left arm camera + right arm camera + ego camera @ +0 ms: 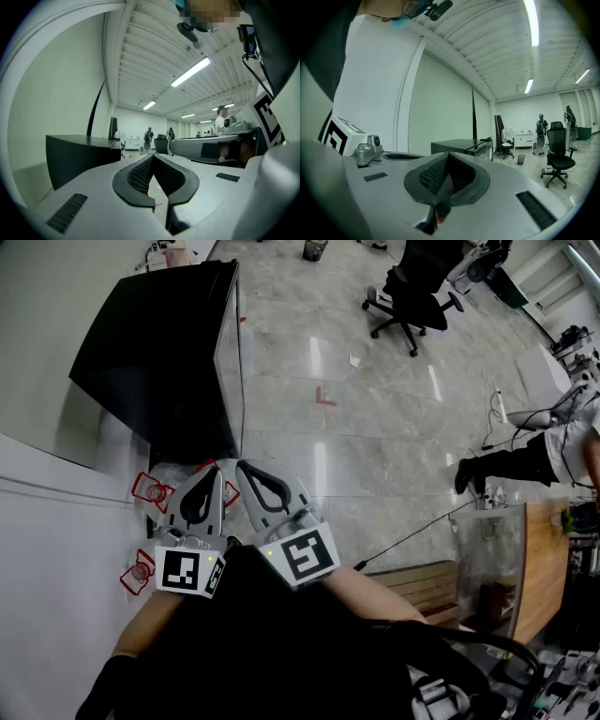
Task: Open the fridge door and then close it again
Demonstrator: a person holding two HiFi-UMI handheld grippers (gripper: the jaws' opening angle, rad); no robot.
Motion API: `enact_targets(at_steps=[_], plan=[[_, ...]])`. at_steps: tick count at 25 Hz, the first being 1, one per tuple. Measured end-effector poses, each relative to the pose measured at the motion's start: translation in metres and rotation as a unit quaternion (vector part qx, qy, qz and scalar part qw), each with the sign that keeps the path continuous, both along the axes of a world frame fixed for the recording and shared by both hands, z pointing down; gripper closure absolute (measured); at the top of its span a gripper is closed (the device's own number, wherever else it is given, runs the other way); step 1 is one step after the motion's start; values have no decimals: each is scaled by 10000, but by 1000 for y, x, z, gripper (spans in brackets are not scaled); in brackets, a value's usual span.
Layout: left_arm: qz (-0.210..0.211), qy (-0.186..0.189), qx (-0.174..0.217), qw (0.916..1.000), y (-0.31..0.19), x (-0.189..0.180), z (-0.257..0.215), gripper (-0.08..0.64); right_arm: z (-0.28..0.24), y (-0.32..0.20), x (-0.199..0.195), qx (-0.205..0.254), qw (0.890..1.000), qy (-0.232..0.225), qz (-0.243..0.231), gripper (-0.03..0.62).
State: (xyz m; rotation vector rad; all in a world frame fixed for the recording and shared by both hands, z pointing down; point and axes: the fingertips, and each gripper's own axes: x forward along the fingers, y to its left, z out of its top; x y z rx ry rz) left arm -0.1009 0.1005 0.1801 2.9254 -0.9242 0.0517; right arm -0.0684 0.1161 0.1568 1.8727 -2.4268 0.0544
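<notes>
tiled floor (375, 446) glossy, with a red corner mark (324, 397) at centre. black office chair (412, 296) far right; small bin (315, 249) at the far edge. person (525, 460) in dark trousers at right edge. wooden bench (427, 582) near right, black cable (412, 535) running past it. red-edged tags (150, 489) near left.

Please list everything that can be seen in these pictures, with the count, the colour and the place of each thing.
fridge: one, black, door looks shut, by the wall at upper left.
office chair: one, black, on the open floor at the top.
floor mark: one, red, on the grey tiles.
cable: one, black, across the floor.
wooden tabletop: one, light brown, at right.
red-edged tags: at least two, on the white surface at left.
bystander: one, dark trousers, right edge.
left gripper: grey, jaws together, empty, close to the body.
right gripper: grey, jaws together, empty, beside the left one.
</notes>
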Motion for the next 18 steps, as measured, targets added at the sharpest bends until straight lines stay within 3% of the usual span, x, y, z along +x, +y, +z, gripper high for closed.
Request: enact_targets(at_steps=[18], plan=[[40, 91, -38, 9999, -9, -2, 0, 554, 1, -8, 3, -86, 9998, -57, 156, 577]])
